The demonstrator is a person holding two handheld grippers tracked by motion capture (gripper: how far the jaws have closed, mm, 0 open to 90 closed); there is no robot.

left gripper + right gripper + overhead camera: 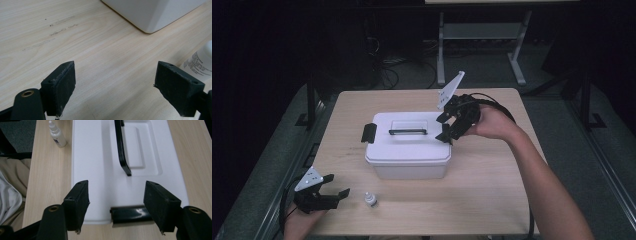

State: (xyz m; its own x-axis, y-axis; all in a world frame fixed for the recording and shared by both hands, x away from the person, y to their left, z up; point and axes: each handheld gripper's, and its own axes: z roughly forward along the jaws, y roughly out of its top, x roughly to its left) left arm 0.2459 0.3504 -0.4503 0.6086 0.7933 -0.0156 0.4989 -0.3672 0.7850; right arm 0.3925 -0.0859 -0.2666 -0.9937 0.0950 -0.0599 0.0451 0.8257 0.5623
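Hiding: the right latch (131, 214) of the white box (408, 145) is partly behind the right fingers (160, 203); the small bottle (200, 65) is cut off at the edge of the left gripper view.
Right gripper (447, 127): fingers wide apart, pressing on nothing, held over the right end of the box lid (100, 170).
Box and fingers: the right latch lies between the two right fingers, nearer to one; the black handle (121, 147) lies beyond the fingertips.
Left gripper (337, 187): fingers wide open and empty, low over the counter (492, 190); bottle just beside one finger, box corner ahead.
Writing: the bottle label has small print, too blurred to read.
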